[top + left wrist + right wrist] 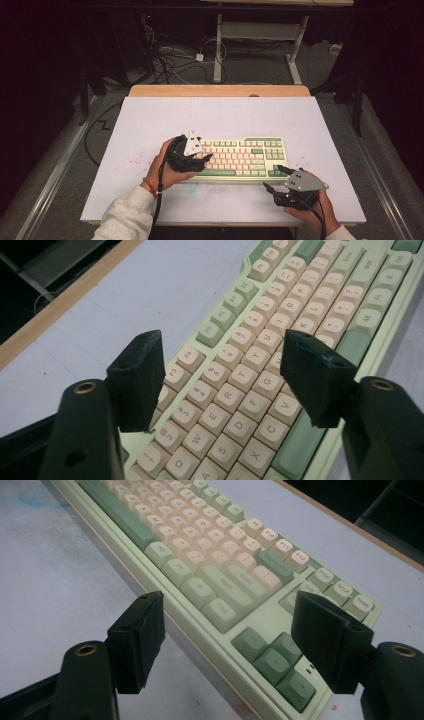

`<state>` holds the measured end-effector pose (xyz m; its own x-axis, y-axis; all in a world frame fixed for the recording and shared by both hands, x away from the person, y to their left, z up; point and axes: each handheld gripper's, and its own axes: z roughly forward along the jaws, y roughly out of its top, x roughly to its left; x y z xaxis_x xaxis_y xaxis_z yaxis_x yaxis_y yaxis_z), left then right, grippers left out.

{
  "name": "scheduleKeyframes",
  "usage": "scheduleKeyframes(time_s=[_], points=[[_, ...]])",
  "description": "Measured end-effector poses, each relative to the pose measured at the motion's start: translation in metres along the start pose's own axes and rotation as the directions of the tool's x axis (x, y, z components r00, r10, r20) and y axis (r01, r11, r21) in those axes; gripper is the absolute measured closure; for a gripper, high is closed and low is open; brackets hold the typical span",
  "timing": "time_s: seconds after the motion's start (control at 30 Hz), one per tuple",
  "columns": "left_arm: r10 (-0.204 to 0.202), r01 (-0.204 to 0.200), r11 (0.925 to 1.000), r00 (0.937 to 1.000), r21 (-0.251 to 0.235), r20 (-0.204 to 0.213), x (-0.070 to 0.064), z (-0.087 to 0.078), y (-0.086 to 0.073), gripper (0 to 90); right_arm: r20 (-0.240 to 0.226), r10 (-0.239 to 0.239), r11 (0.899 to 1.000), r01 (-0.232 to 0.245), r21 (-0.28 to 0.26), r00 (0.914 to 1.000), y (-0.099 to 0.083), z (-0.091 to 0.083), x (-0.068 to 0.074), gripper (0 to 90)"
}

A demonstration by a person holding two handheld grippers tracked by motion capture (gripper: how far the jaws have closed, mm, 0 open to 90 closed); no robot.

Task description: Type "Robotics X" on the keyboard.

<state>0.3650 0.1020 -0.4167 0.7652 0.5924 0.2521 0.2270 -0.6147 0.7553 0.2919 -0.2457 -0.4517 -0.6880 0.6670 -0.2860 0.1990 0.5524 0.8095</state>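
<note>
Right under the left tool (pixel 199 161) sits the keyboard (pixel 240 159), jaws spread wide over the letter keys (pixel 235 405), nothing pinched. The right tool (pixel 275 179) hangs just off the near right corner by the arrow keys (pixel 275 660), also spread and empty. If the plan is lifting or sliding it, I'd grab the case edges at both ends, not the caps, which would likely pop off. Nothing else on the desk (pixel 150 120) blocks the way; red specks (pixel 134 161) to the left tool's outer side are harmless, and each tool's cable trails clear.
</note>
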Motion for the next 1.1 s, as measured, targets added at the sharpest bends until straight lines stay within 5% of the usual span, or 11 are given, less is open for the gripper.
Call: scheduleKeyframes(time_s=[0.2,0.63,0.8,1.1], points=[[0.006,-0.008,0.998,0.9996,-0.063,-0.028,-0.002,-0.012,-0.008,22.3,-0.006,0.01,1.0,-0.01,0.002,0.9999,0.0,0.001,0.0,29.9],[0.022,-0.029,0.9956,0.9965,-0.089,-0.081,-0.007,-0.033,-0.031,17.2,-0.027,0.037,0.999,-0.037,0.006,0.9989,-0.001,0.002,-0.002,31.8],[0.028,-0.037,0.9956,0.9939,-0.086,-0.107,-0.008,-0.042,-0.042,16.0,-0.047,0.046,0.999,-0.046,0.014,0.9978,0.003,0.004,-0.002,40.5],[0.016,-0.025,0.9979,0.9896,-0.06,-0.143,-0.012,-0.053,-0.062,14.5,-0.107,0.032,0.999,-0.03,0.018,0.9937,0.016,0.014,0.004,71.1]])
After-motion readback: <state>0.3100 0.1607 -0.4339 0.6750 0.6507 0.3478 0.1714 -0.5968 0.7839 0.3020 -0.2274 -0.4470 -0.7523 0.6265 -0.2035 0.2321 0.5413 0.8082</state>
